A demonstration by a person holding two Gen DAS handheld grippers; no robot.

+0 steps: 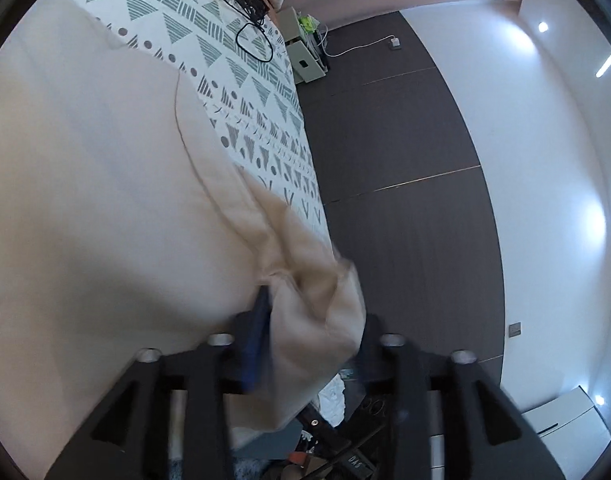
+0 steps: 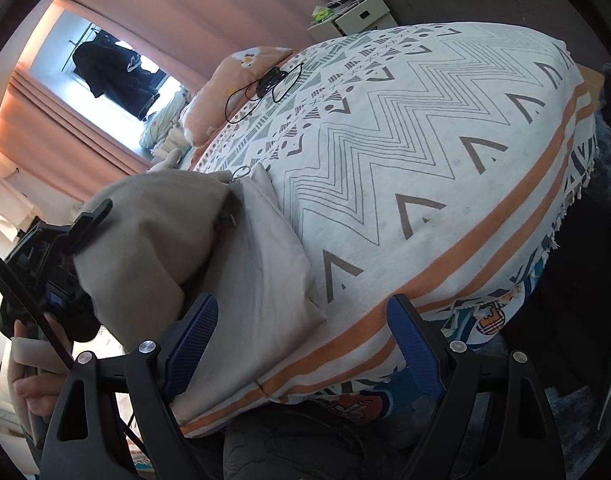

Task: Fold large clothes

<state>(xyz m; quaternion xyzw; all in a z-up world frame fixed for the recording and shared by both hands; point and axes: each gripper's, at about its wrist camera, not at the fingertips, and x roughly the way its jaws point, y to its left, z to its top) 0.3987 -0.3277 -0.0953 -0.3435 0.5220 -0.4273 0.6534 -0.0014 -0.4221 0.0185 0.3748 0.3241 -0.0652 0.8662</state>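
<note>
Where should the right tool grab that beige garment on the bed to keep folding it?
Probably the garment's near corner, coming in low from the bed's foot edge: it lies flat and free on the blanket, right ahead of the open right tool.

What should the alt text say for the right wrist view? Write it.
The open right gripper hovers, holding nothing, over the near edge of a bed with a patterned cover. A beige garment lies folded at left, where the left gripper is bunched against it.
</note>
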